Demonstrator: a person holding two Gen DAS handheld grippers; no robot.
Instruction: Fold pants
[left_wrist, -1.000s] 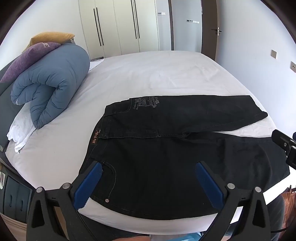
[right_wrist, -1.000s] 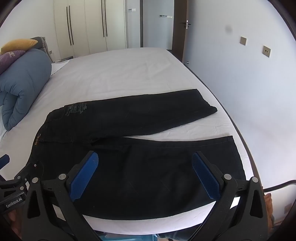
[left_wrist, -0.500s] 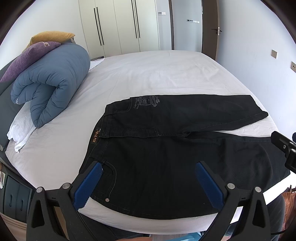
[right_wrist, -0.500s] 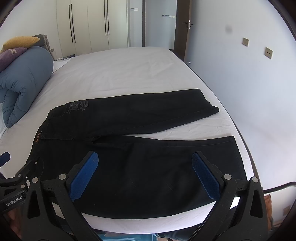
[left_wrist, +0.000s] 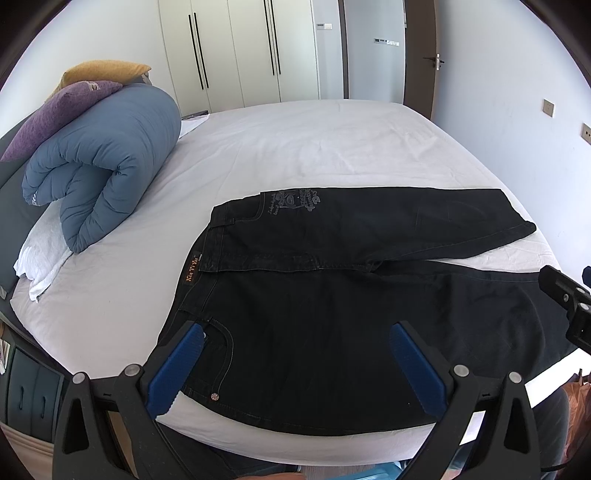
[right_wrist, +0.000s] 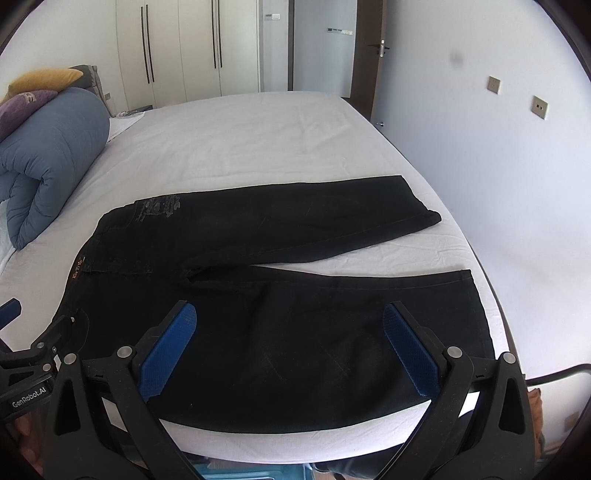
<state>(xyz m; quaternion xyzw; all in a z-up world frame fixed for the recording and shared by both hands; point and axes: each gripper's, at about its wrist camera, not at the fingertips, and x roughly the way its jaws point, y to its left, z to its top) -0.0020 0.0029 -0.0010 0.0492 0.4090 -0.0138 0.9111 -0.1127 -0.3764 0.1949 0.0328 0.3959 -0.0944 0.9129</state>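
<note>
A pair of black jeans (left_wrist: 332, 295) lies flat on the white bed (left_wrist: 295, 147), waistband to the left and both legs spread to the right; it also shows in the right wrist view (right_wrist: 277, 295). My left gripper (left_wrist: 295, 365) is open and empty, hovering above the near leg by the front pocket. My right gripper (right_wrist: 291, 347) is open and empty above the near leg, further right. Each gripper shows at the edge of the other's view.
A rolled blue duvet (left_wrist: 99, 162) with purple and yellow pillows (left_wrist: 62, 107) lies at the bed's left. White wardrobes (left_wrist: 240, 51) and a door stand behind. A wall (right_wrist: 498, 147) runs close along the bed's right side.
Both grippers have drifted slightly; the jeans look the same and lie untouched.
</note>
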